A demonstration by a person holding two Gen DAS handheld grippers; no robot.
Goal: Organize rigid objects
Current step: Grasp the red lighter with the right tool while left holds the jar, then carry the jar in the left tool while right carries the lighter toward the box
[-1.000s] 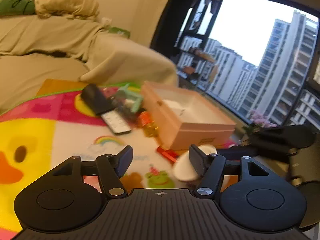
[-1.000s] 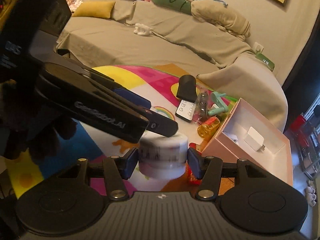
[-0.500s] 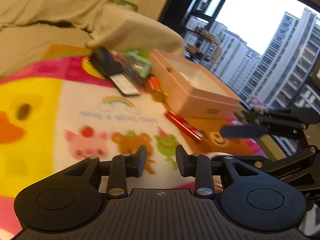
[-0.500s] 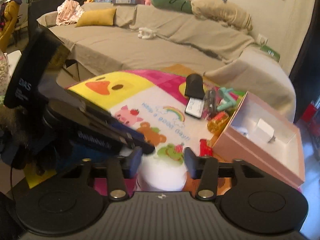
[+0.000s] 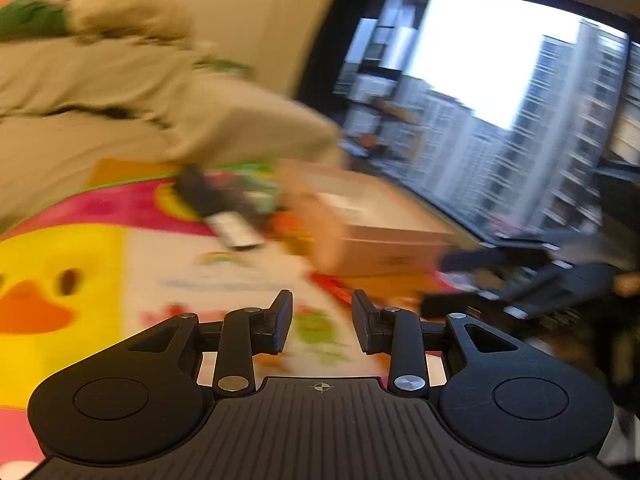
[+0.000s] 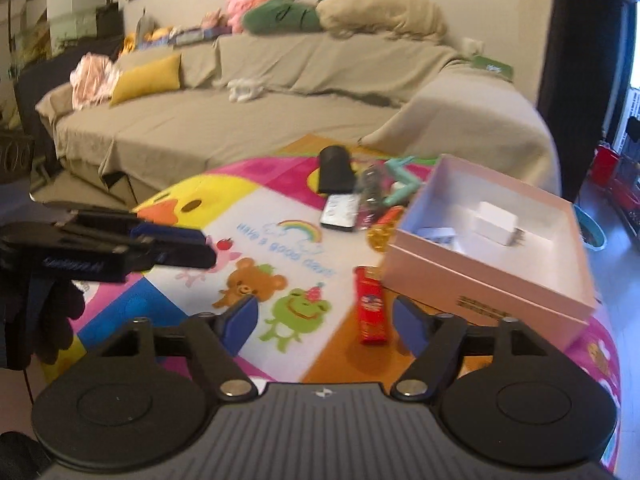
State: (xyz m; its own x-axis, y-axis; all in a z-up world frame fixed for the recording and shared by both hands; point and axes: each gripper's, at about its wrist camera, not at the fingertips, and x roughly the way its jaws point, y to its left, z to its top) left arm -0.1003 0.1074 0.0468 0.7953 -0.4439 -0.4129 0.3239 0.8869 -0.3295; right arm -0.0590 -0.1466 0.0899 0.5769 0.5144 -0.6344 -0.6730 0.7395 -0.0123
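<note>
On the cartoon mat (image 6: 280, 248), the pink box (image 6: 492, 280) sits open at two o'clock in the right wrist view, with a white cube (image 6: 496, 222) inside. A red packet (image 6: 371, 306) lies flat just beside the box's near corner, at twelve o'clock from the right claw (image 6: 326, 320). That claw's jaws have just been opening and now stand wide with nothing between them. Past the packet, a black case (image 6: 335, 170), a remote (image 6: 340, 213), an orange bottle (image 6: 384, 228) and a teal tool (image 6: 402, 184) cluster against the box's far left side. The left claw (image 6: 200, 246) reaches in at nine o'clock, apart from every item; in its own blurred view the left claw (image 5: 322, 322) shows a narrow, empty gap. A draped sofa (image 6: 280, 92) lies behind the mat.
</note>
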